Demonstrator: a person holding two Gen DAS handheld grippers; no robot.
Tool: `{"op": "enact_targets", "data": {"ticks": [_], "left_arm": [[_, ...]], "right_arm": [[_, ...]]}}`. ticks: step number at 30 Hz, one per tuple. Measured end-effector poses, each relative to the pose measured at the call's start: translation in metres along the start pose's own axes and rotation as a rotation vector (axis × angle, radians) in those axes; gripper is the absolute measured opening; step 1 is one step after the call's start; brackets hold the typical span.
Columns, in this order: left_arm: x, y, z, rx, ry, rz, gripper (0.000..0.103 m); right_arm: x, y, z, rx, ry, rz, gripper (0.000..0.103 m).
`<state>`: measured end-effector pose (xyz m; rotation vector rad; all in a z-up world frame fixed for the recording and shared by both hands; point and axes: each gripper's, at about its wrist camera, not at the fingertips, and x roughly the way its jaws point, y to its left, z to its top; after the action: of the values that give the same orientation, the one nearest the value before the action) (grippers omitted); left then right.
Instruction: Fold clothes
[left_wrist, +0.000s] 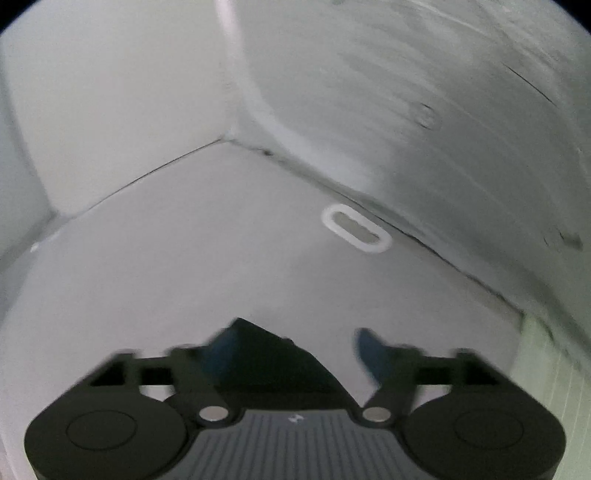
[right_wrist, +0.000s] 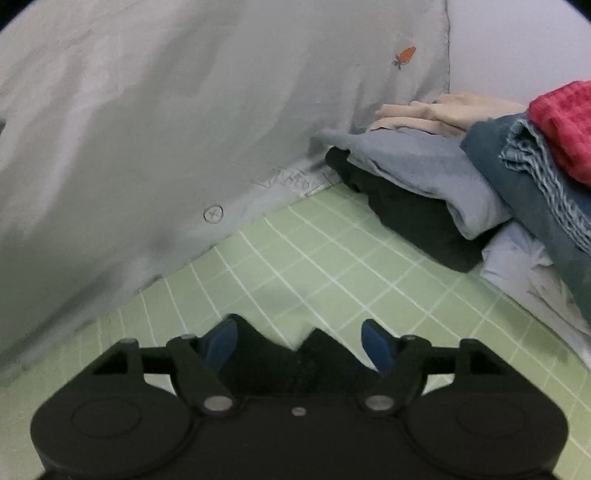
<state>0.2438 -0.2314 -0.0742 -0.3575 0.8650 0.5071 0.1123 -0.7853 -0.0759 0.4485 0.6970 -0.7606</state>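
Observation:
A large pale grey garment (right_wrist: 147, 122) with a small orange carrot print (right_wrist: 405, 55) and a button (right_wrist: 213, 213) hangs up off the green grid mat (right_wrist: 314, 266), filling the left of the right wrist view. The same cloth (left_wrist: 443, 110) fills the right of the left wrist view. My right gripper (right_wrist: 299, 343) is open, with a dark piece of cloth between its blue pads (right_wrist: 375, 341). My left gripper (left_wrist: 295, 350) is open over the grey tabletop (left_wrist: 184, 266), with dark cloth against its left pad (left_wrist: 221, 347).
A pile of clothes stands at the right on the mat: a black piece (right_wrist: 413, 218), a light blue one (right_wrist: 424, 166), a beige one (right_wrist: 436, 110), denim (right_wrist: 535, 177) and a red knit (right_wrist: 565, 122). A white oval grommet (left_wrist: 356, 229) sits in the tabletop by the wall corner (left_wrist: 229, 136).

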Motion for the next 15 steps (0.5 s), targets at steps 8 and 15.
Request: {"op": "enact_targets", "data": {"ticks": [8, 15], "left_arm": [[-0.002, -0.023, -0.077, 0.255, 0.178, -0.059, 0.083], [-0.002, -0.026, -0.095, 0.283, 0.224, -0.052, 0.084]], "right_arm": [[0.009, -0.032, -0.059, 0.002, 0.095, -0.076, 0.078], [0.008, -0.024, -0.064, -0.097, 0.074, -0.007, 0.006]]}}
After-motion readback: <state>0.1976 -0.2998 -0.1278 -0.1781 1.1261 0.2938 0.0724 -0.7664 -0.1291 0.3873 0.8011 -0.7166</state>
